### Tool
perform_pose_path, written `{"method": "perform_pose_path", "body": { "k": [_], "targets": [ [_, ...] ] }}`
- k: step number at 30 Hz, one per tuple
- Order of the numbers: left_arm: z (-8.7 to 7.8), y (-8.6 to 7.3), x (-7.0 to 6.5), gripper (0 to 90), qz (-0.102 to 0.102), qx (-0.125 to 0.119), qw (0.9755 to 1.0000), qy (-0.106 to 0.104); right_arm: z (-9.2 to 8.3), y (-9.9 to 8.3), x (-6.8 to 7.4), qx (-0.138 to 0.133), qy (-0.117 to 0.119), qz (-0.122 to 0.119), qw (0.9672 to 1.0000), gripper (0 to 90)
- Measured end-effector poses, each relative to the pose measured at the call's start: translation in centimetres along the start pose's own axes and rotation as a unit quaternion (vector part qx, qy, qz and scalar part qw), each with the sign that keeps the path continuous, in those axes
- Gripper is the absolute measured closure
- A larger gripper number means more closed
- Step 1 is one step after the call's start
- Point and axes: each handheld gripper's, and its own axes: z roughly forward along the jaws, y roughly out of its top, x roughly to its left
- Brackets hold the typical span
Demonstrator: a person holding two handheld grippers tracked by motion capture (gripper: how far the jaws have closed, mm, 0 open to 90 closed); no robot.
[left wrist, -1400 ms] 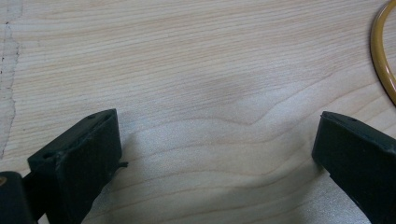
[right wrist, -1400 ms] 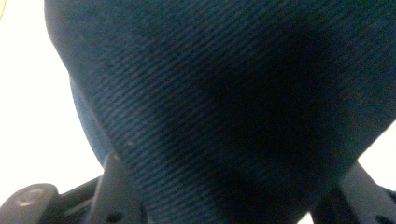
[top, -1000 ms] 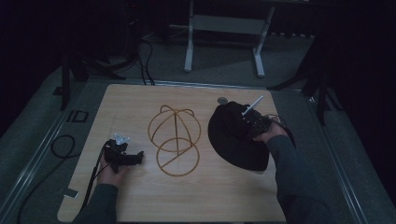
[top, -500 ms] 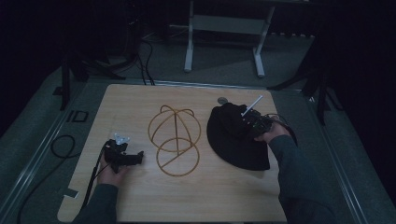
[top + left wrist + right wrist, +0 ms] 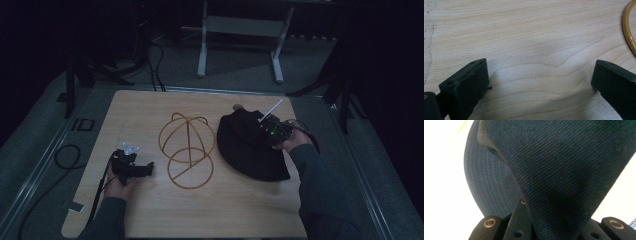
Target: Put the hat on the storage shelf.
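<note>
Now your right gripper (image 5: 265, 131) has just finished closing its jaws: they are clenched on a fold of the black hat (image 5: 247, 147), and the right gripper view shows the dark twill bunched up between them with the stitched brim (image 5: 482, 185) hanging behind. Compared with a second ago, the hat's crown stands slightly higher under your hand, while the brim rests on the desk (image 5: 150, 107) to the right of the wire hat frame (image 5: 186, 150). The grip looks secure, so the hat appears ready to be lifted toward the frame. Your left gripper (image 5: 142, 170) has not moved; its jaws stand released, wide apart over bare wood, with the frame's base ring (image 5: 629, 30) just beside them. Judged from this, the frame is unsupported.
</note>
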Motion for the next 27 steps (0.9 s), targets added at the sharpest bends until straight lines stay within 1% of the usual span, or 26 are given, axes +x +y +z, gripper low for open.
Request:
{"method": "perform_pose_path", "body": {
  "k": [14, 17, 27],
  "targets": [
    [0.0, 0.0, 0.0, 1.5, 0.0, 0.0, 1.0, 0.0, -1.9, -0.4, 0.0, -0.015, 0.002, -0.007, 0.9999, 87.2],
    [0.0, 0.0, 0.0, 1.5, 0.0, 0.0, 1.0, 0.0, -2.3, -0.5, 0.0, -0.019, 0.004, -0.003, 0.9998, 87.2],
    [0.0, 0.0, 0.0, 1.5, 0.001, -0.001, 1.0, -0.001, -3.8, -0.3, 0.4, -0.036, 0.008, -0.008, 0.9993, 87.1]
  ]
}}
